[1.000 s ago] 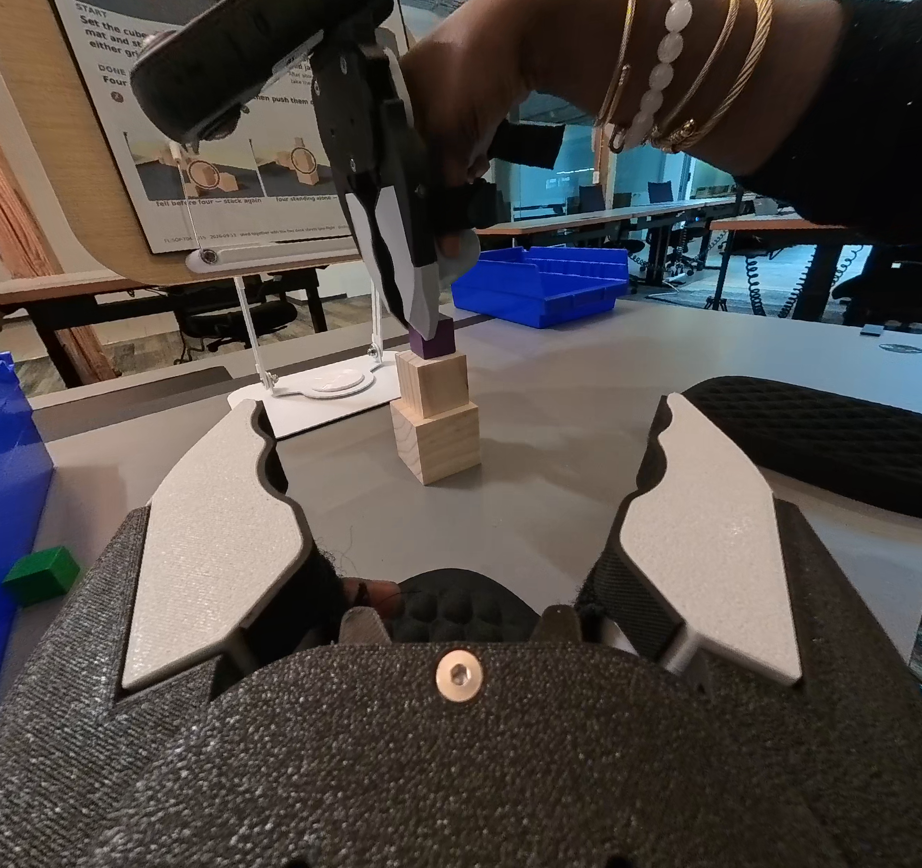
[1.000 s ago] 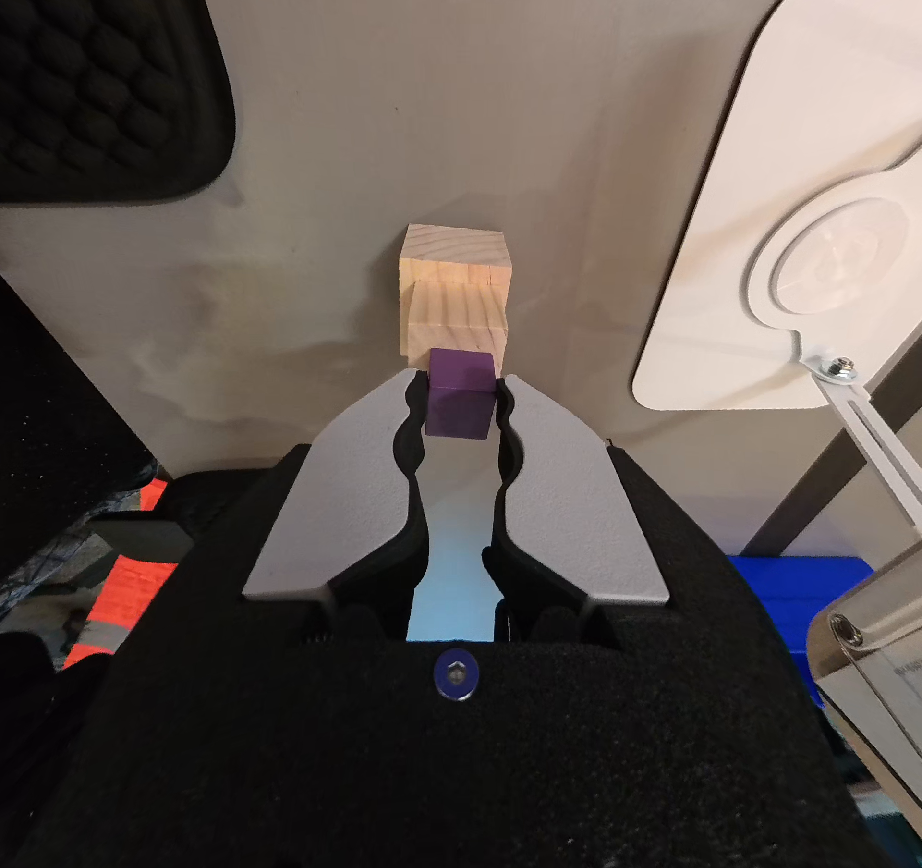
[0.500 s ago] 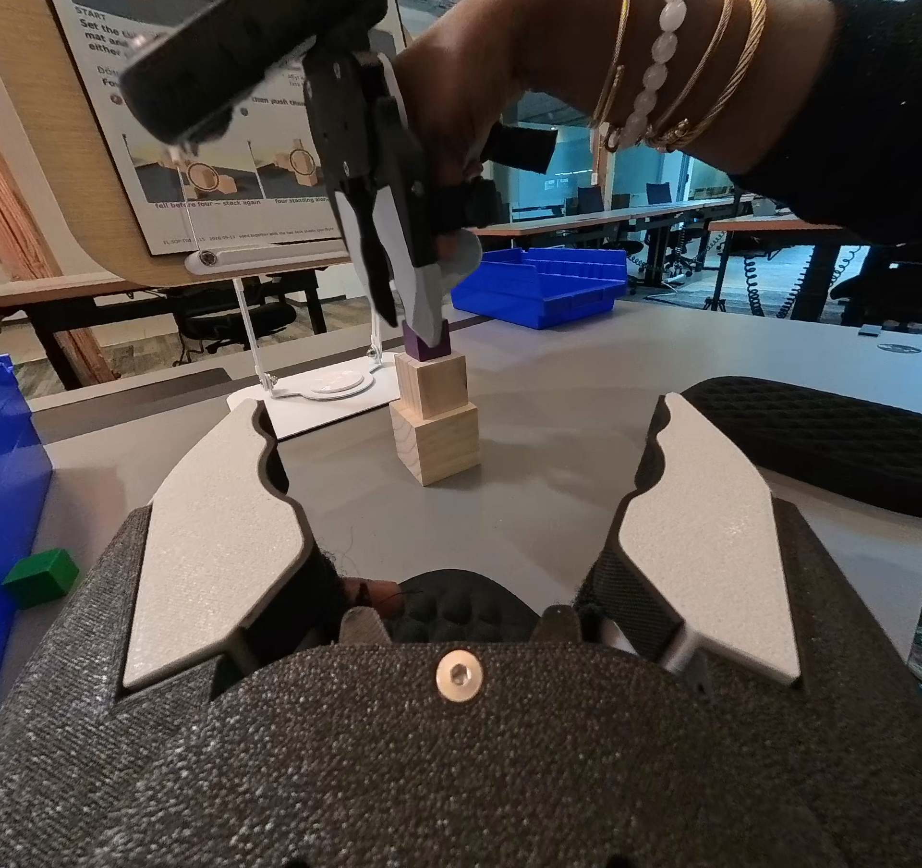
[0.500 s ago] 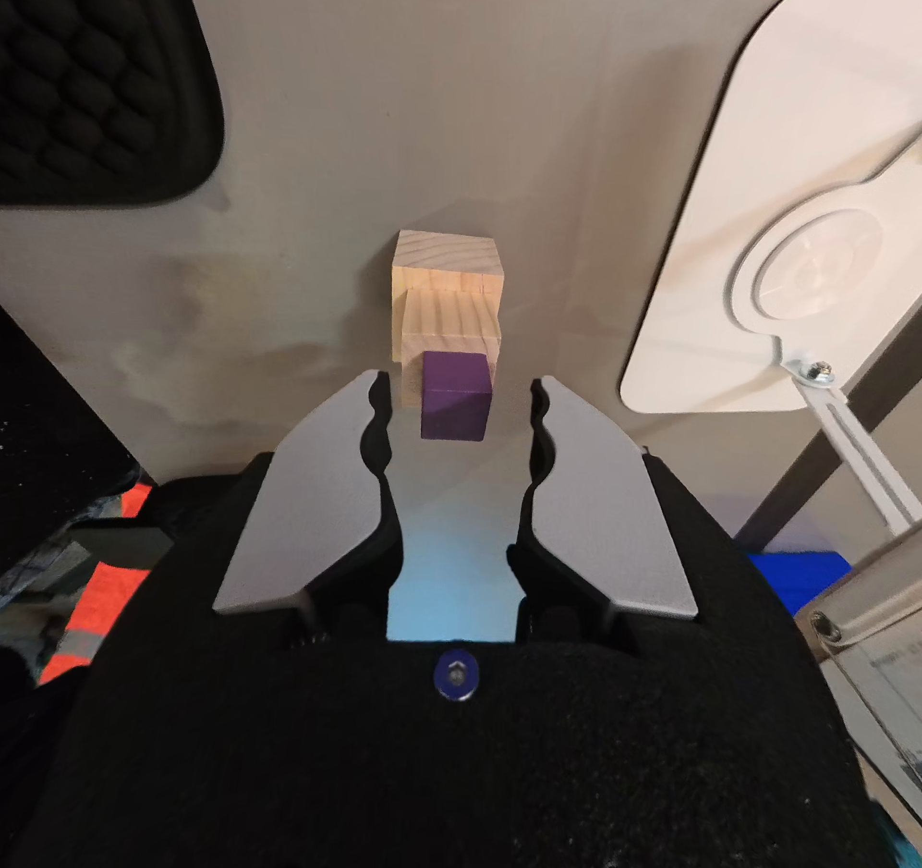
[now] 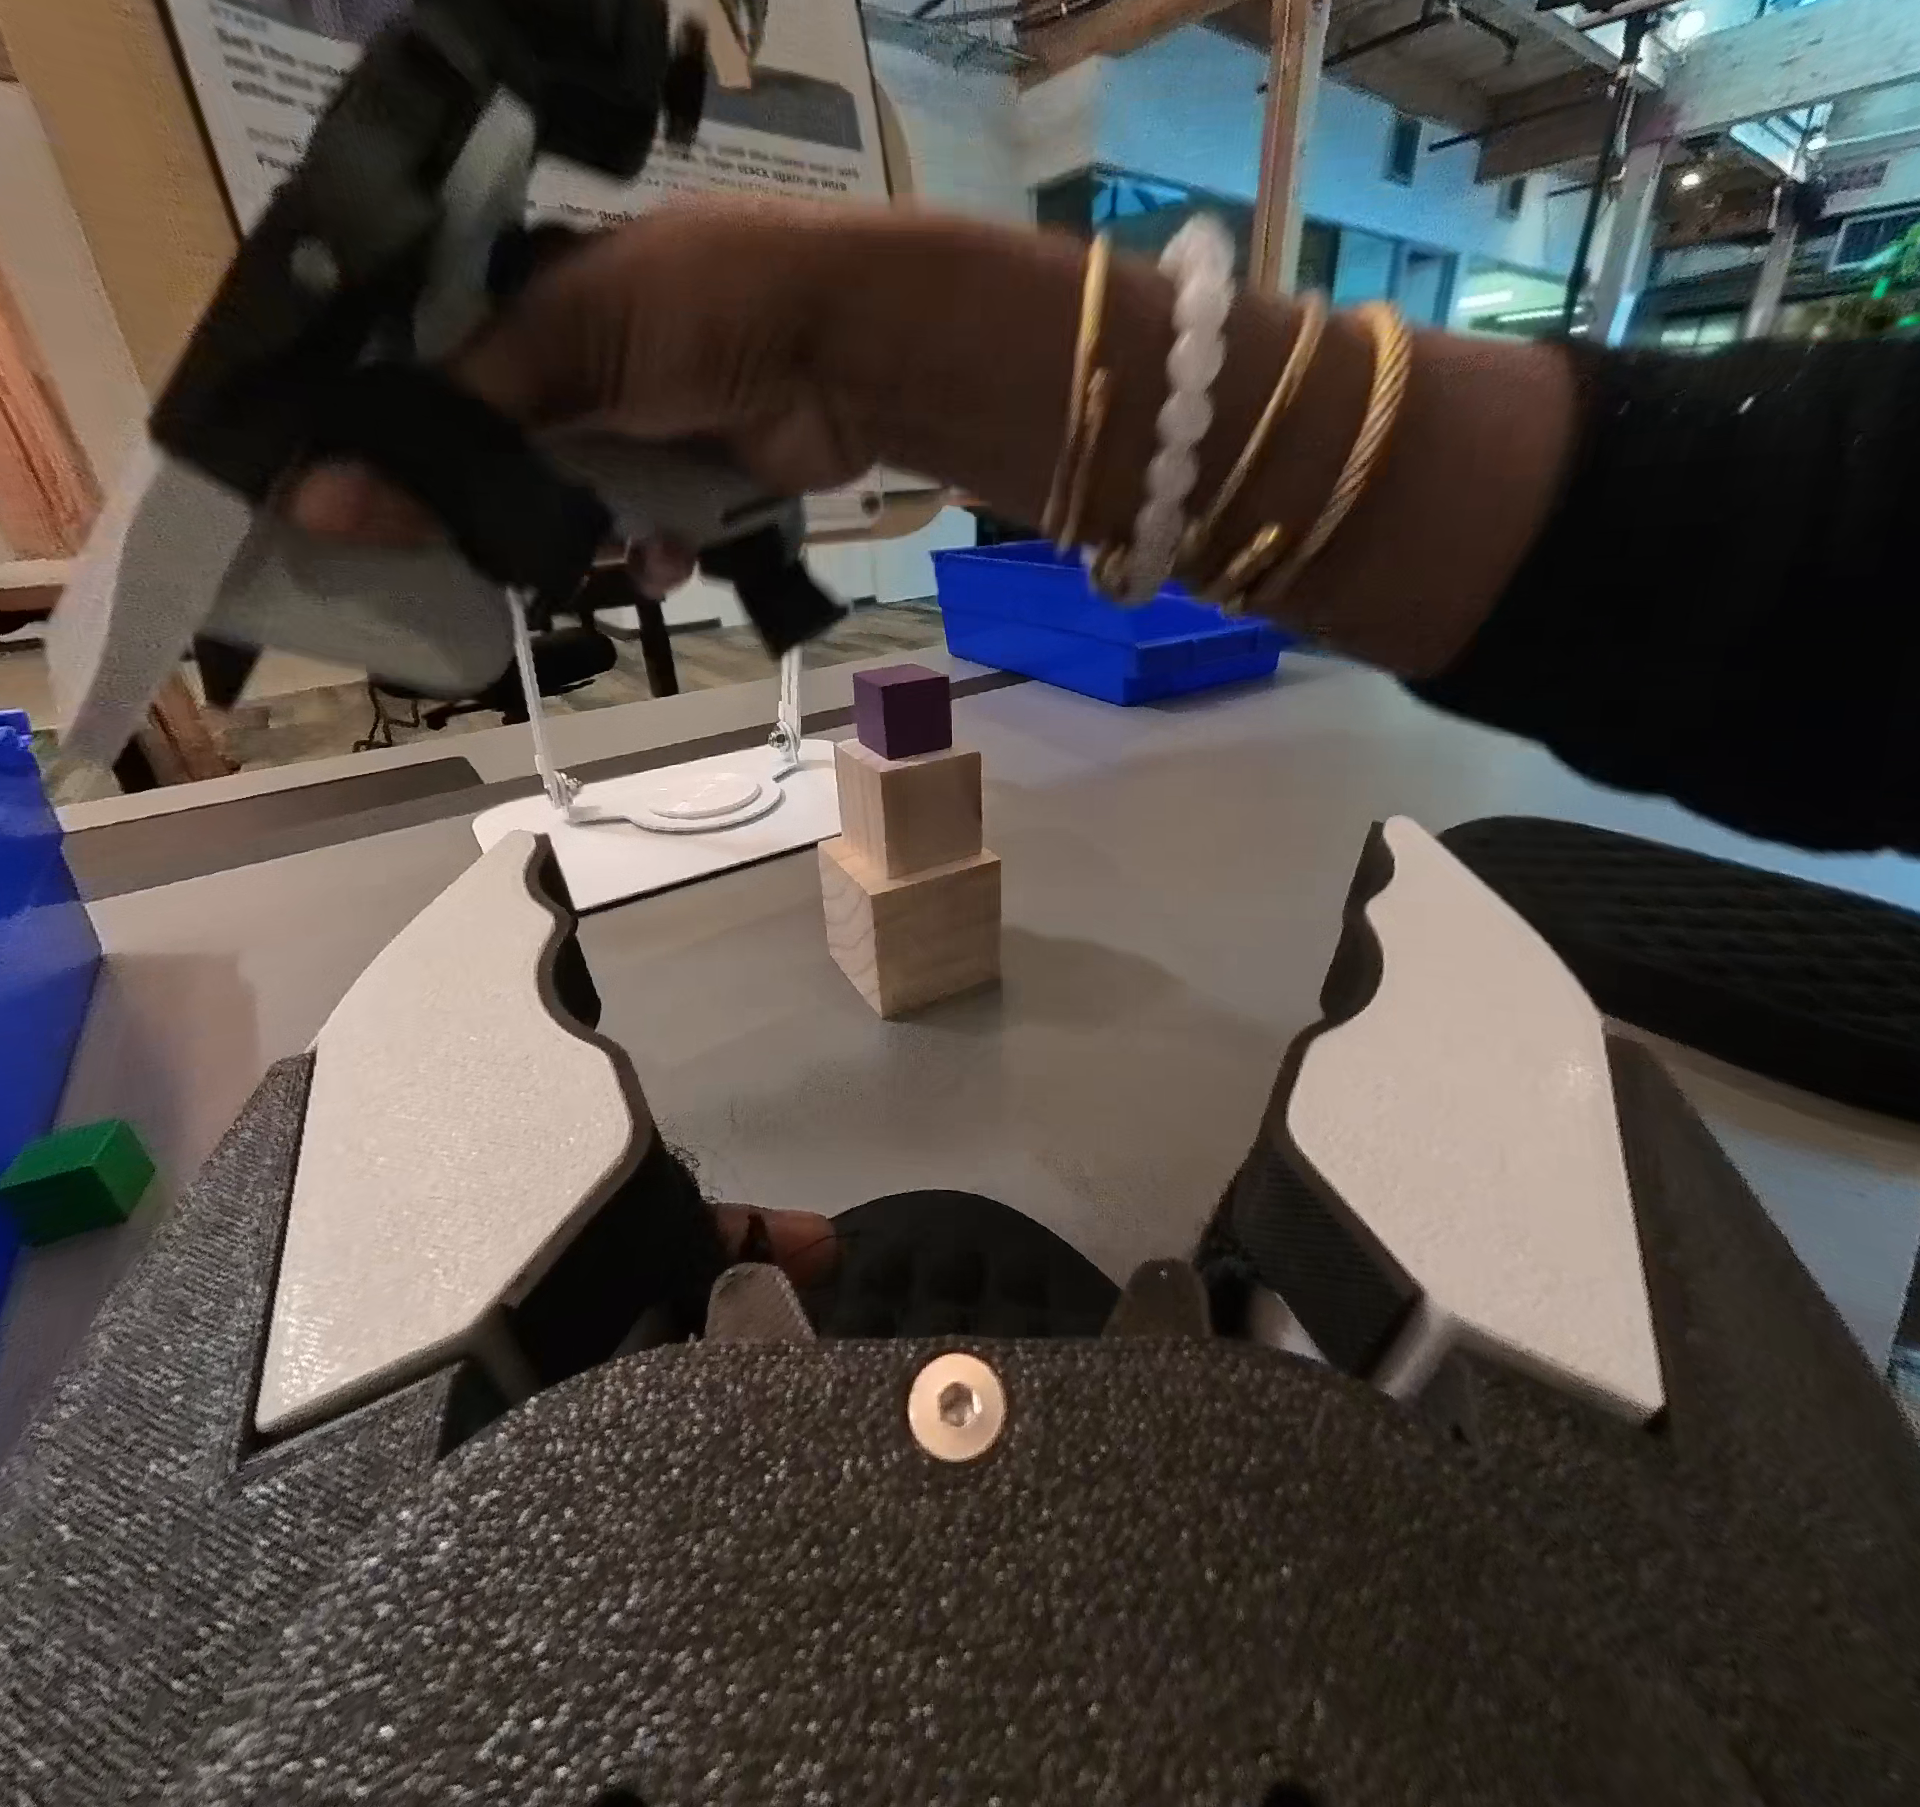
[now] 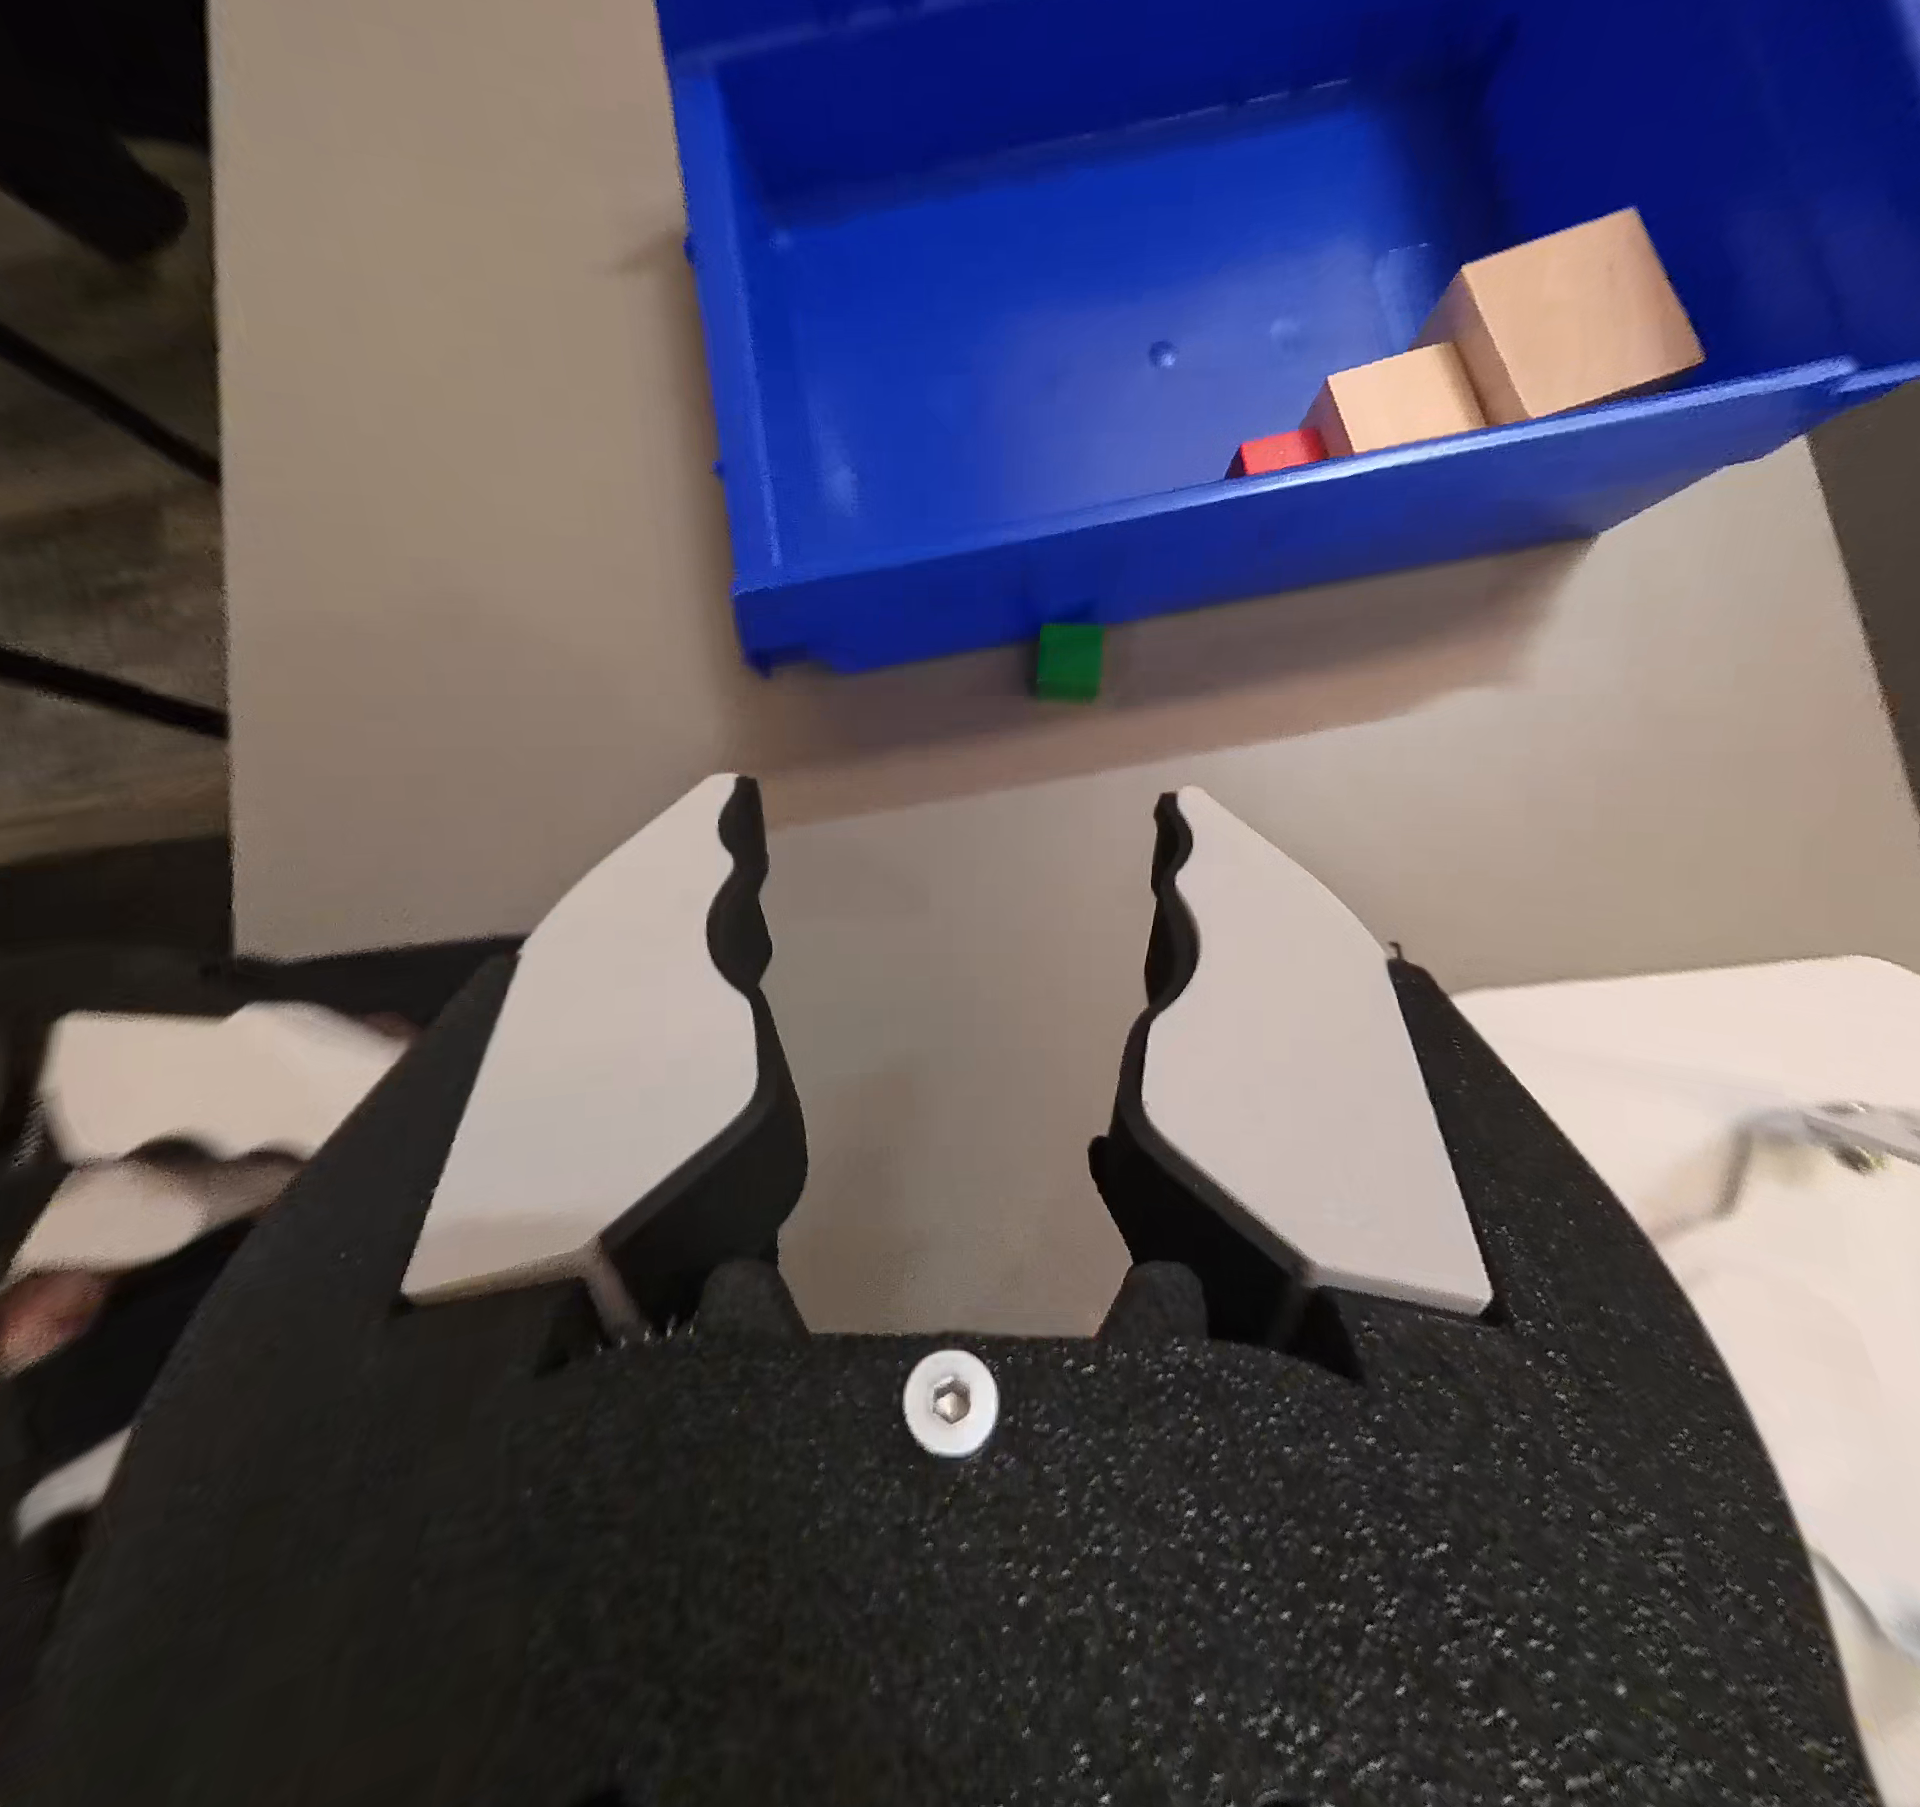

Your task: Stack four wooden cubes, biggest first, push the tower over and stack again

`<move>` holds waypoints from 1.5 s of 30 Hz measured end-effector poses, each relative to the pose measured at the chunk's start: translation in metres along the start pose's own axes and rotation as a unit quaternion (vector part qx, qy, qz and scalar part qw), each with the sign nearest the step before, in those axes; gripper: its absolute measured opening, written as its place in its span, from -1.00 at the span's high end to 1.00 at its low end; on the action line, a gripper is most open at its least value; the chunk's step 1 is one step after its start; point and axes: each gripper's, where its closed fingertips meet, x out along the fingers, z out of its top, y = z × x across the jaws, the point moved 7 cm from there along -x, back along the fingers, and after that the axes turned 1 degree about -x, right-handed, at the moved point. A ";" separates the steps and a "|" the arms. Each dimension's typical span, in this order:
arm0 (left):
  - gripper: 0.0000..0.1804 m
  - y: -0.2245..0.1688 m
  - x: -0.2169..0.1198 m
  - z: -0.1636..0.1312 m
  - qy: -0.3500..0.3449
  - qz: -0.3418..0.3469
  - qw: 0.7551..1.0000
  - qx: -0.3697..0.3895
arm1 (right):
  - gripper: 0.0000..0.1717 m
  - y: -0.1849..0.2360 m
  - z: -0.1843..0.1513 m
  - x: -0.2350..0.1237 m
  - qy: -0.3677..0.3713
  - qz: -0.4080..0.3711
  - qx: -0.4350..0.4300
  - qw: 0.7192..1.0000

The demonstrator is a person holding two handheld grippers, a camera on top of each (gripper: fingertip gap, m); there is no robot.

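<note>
A small purple cube [image 5: 902, 710] sits on top of two stacked wooden cubes [image 5: 912, 884] on the grey table [image 5: 1143, 926]. My left gripper [image 5: 956, 884] is wide open and empty, low in front of the stack. My right gripper [image 6: 956, 807] is open and empty; in the left wrist view it is up at the left [image 5: 135, 635], blurred, away from the stack. It points at a small green cube [image 6: 1068, 661] that lies against the front wall of a blue bin [image 6: 1143, 573]. The green cube also shows in the left wrist view [image 5: 78, 1181].
The blue bin holds two wooden cubes [image 6: 1558, 329] and a red cube [image 6: 1283, 453]. A second blue bin [image 5: 1091, 630] stands at the back. A white stand base [image 5: 665, 822] lies behind the stack. A black padded mat [image 5: 1683, 968] lies at the right.
My right gripper opened, let go of the purple cube on top of the stack, then lifted and swung left toward the blue bin. The left gripper has stayed still.
</note>
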 end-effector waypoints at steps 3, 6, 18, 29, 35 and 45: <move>-0.52 0.001 -0.002 0.001 -0.008 0.001 1.000 -0.007 | 0.26 -0.013 -0.005 0.030 -0.028 -0.007 0.018 0.999; -0.52 0.002 -0.003 0.001 -0.013 0.003 1.000 -0.010 | 0.34 -0.015 -0.009 0.055 -0.040 -0.013 0.014 0.999; -0.51 0.005 -0.005 0.002 -0.024 0.004 0.999 -0.024 | 0.46 -0.032 -0.028 0.122 -0.003 -0.033 -0.023 0.999; -0.50 0.005 -0.005 0.002 -0.027 0.003 0.999 -0.027 | 0.74 -0.035 -0.029 0.137 0.005 -0.030 -0.028 0.999; -0.49 0.006 -0.006 0.002 -0.027 0.002 0.999 -0.029 | 0.74 -0.022 -0.015 0.096 -0.009 -0.045 -0.029 0.999; -0.49 0.005 -0.005 0.002 -0.023 0.003 0.999 -0.023 | 0.74 0.020 -0.007 -0.054 -0.065 -0.057 -0.080 0.993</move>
